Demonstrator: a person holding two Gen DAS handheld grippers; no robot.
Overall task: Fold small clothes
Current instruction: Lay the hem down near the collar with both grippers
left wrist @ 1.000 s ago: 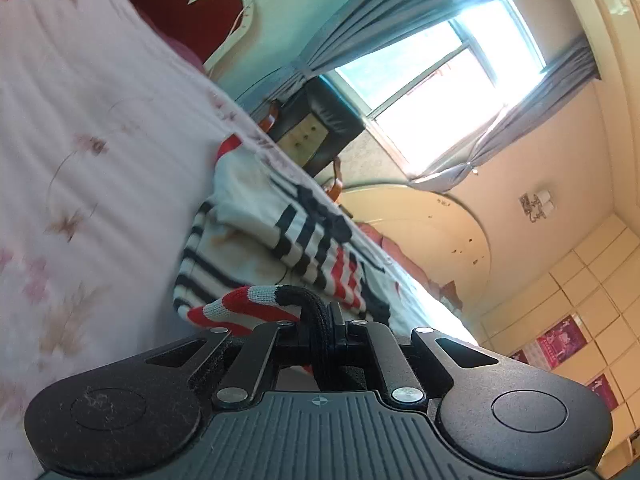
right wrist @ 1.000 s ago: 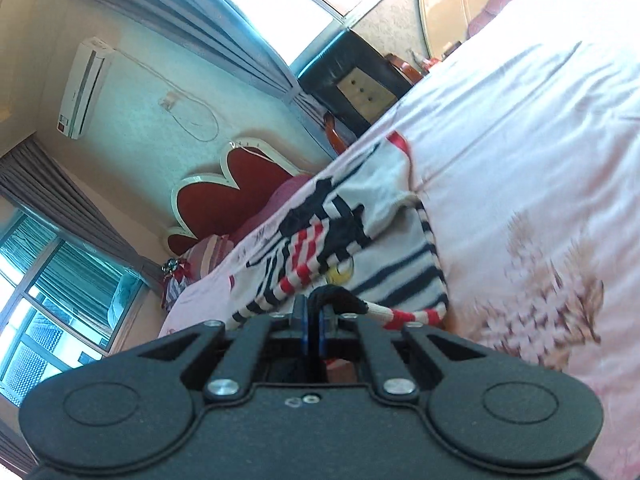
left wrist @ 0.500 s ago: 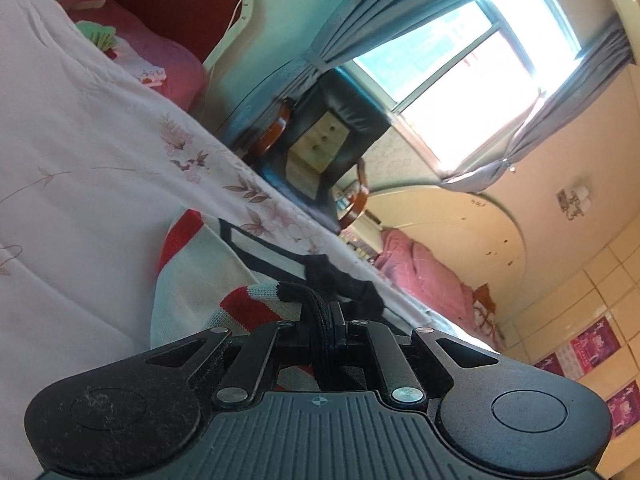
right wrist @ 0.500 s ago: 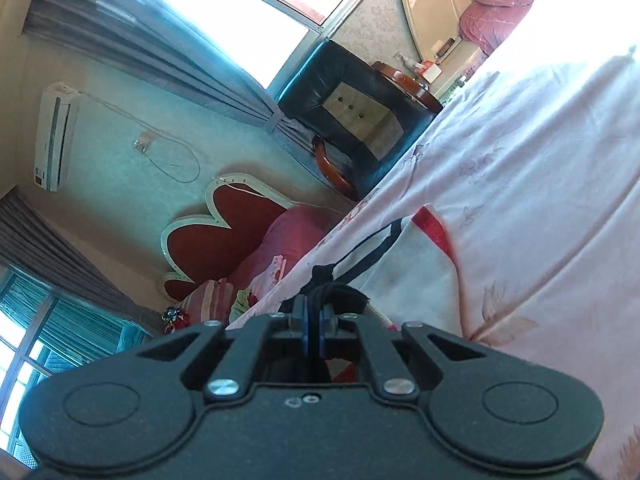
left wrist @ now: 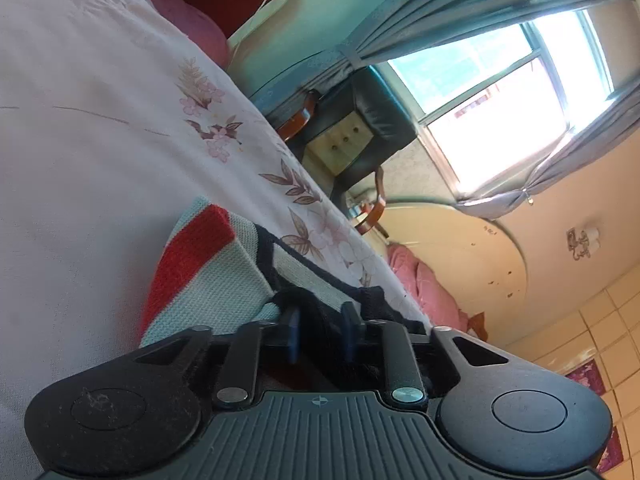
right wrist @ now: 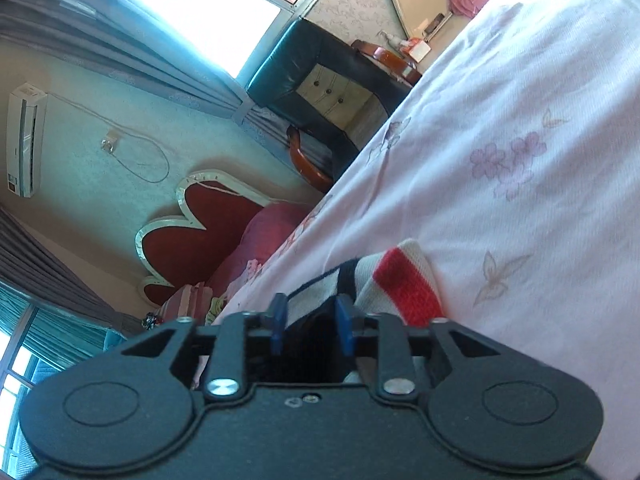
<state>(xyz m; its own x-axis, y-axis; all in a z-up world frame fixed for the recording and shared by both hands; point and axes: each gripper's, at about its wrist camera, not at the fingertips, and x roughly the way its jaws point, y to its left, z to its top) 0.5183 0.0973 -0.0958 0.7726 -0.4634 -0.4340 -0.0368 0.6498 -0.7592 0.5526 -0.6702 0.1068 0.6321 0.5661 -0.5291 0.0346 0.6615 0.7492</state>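
A small knit sweater (left wrist: 208,276) with white, red and black stripes lies on the pale floral bedsheet (left wrist: 80,128). My left gripper (left wrist: 319,334) is low over it, its jaws apart, with a black fold of the sweater lying loose between the blue pads (left wrist: 293,332). In the right wrist view the sweater (right wrist: 404,284) shows its red-striped edge on the sheet (right wrist: 520,200). My right gripper (right wrist: 311,326) is also open, jaws apart over the sweater's dark edge. Most of the sweater is hidden under both grippers.
A black armchair with wooden arms (left wrist: 360,132) stands past the far edge of the bed, under a curtained window (left wrist: 500,92). A red heart-shaped headboard (right wrist: 200,224) and pink pillows (right wrist: 264,232) are at the bed's head.
Both grippers carried the gripped sweater edge forward and down over the rest of the garment. Both jaws, shut on the fabric before, have now opened and released it.
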